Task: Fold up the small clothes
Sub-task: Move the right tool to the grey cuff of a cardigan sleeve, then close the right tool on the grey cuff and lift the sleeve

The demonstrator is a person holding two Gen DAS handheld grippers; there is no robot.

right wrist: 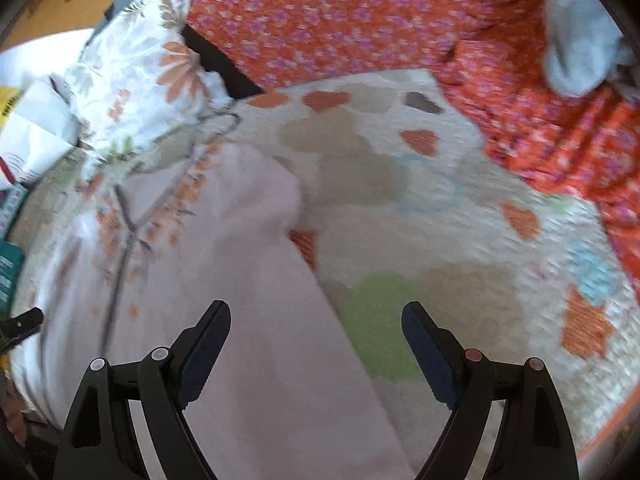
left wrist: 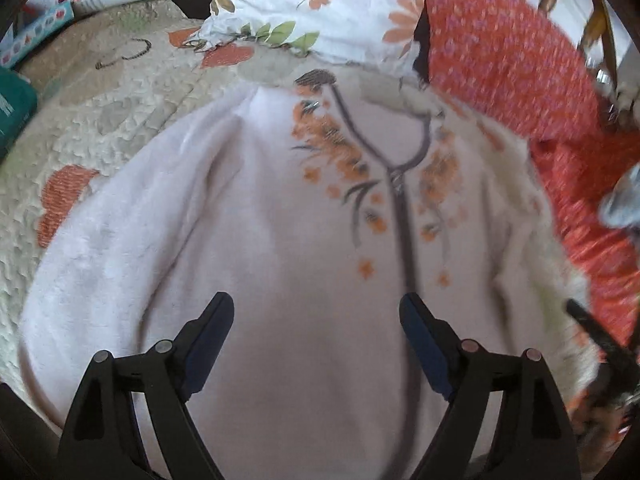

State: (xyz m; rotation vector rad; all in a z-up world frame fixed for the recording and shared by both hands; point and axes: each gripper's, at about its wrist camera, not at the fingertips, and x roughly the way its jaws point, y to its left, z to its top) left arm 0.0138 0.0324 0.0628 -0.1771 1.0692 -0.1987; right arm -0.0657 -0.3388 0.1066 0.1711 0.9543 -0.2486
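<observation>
Overhead, both the left gripper and right gripper hang with fingers spread, empty, above the pale embroidered top on the quilt.

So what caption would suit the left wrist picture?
Open left gripper poised over a pale pink top with orange flower embroidery, spread on a patterned quilt.

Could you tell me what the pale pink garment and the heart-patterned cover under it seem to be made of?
The pale pink garment looks like soft, matte fleece or brushed knit: its surface is fuzzy with rounded folds, though blur leaves this open. The heart-patterned cover looks like quilted cotton, matte, with a puckered, stitched texture. Both the left gripper and the right gripper hover open over them.
</observation>
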